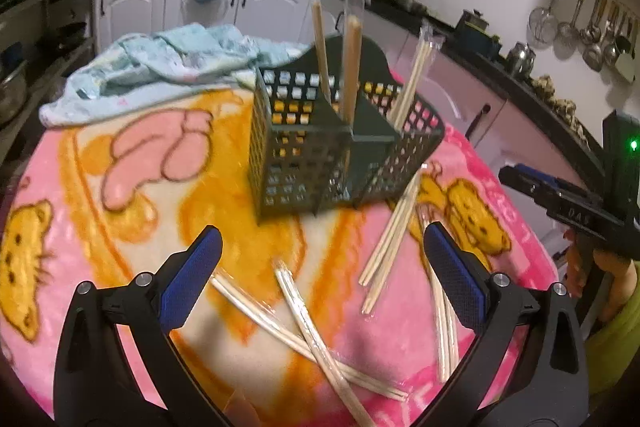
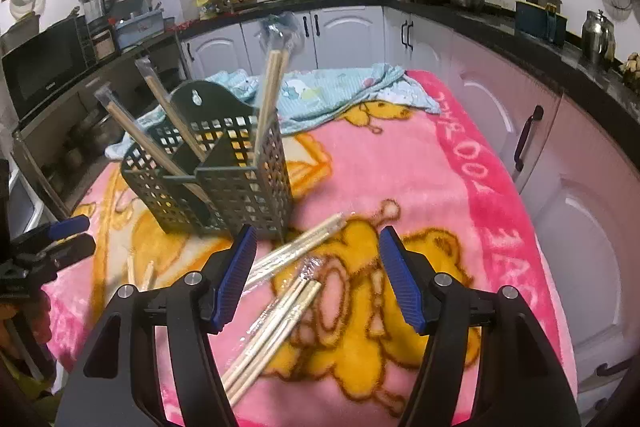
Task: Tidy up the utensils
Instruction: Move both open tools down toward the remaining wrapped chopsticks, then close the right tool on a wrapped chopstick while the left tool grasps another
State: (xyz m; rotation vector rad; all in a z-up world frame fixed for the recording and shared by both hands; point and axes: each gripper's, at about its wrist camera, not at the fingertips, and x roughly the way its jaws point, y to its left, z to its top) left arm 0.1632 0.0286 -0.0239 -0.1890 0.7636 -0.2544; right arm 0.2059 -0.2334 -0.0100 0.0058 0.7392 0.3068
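A dark green lattice utensil holder [image 1: 320, 155] stands on the pink blanket; it also shows in the right wrist view [image 2: 224, 179]. Three wrapped chopstick pairs stand in it [image 1: 352, 67] [image 2: 270, 99]. More wrapped chopstick pairs lie loose on the blanket [image 1: 308, 331] [image 1: 390, 247] [image 2: 272, 327] [image 2: 296, 247]. My left gripper [image 1: 324, 267] is open and empty above the loose pairs. My right gripper [image 2: 318, 267] is open and empty above two loose pairs; it also shows at the right edge of the left wrist view [image 1: 560, 203].
A pink and orange cartoon blanket [image 2: 440, 187] covers the table. A crumpled light blue cloth [image 1: 160, 67] lies at its far side behind the holder. White kitchen cabinets [image 2: 348, 27] and a cluttered dark counter surround the table.
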